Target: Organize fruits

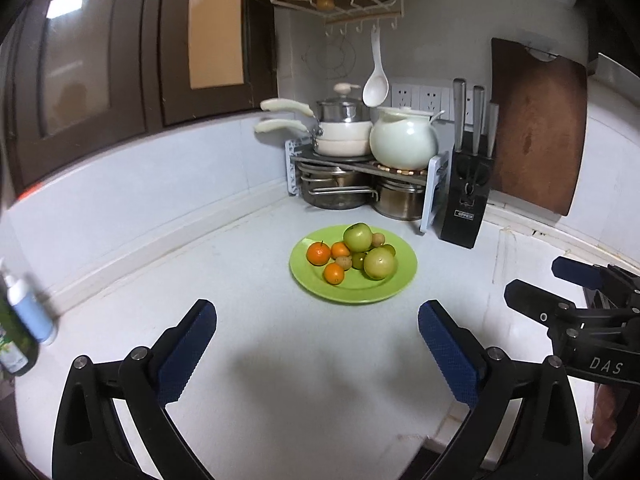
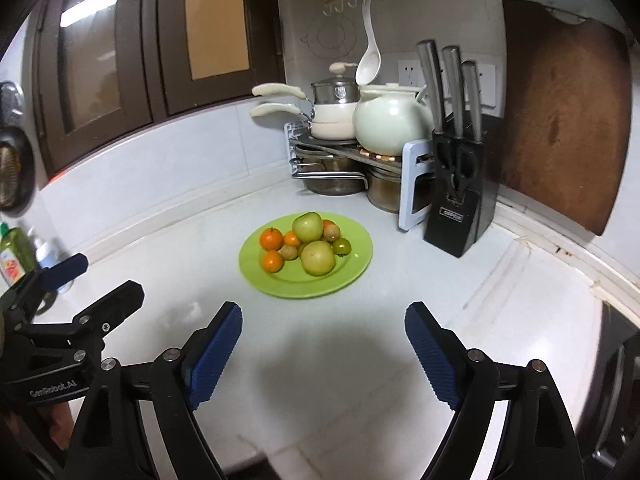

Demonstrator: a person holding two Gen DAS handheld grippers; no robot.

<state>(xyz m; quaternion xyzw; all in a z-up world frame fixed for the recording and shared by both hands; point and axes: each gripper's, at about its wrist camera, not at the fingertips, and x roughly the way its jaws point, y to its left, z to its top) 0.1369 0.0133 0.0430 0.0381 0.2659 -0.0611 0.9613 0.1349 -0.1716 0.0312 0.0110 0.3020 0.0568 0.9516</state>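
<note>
A green plate (image 1: 394,286) (image 2: 356,268) sits on the white counter and holds mixed fruit: two large green apples (image 1: 379,263) (image 2: 317,257), three small oranges (image 1: 318,253) (image 2: 271,238), small brown longans (image 1: 343,263) (image 2: 331,233) and small dark green fruits (image 1: 358,260) (image 2: 342,246). My left gripper (image 1: 318,316) is open and empty, short of the plate. My right gripper (image 2: 324,318) is open and empty, also short of the plate. Each gripper shows at the edge of the other's view: the right one (image 1: 532,284), the left one (image 2: 112,276).
A pot rack (image 1: 360,168) with pans and a pale ceramic pot stands in the back corner. A black knife block (image 1: 466,196) and a wooden cutting board (image 1: 536,128) stand to its right. Bottles (image 1: 24,320) stand at the far left. A wall rack above holds an orange (image 1: 325,2).
</note>
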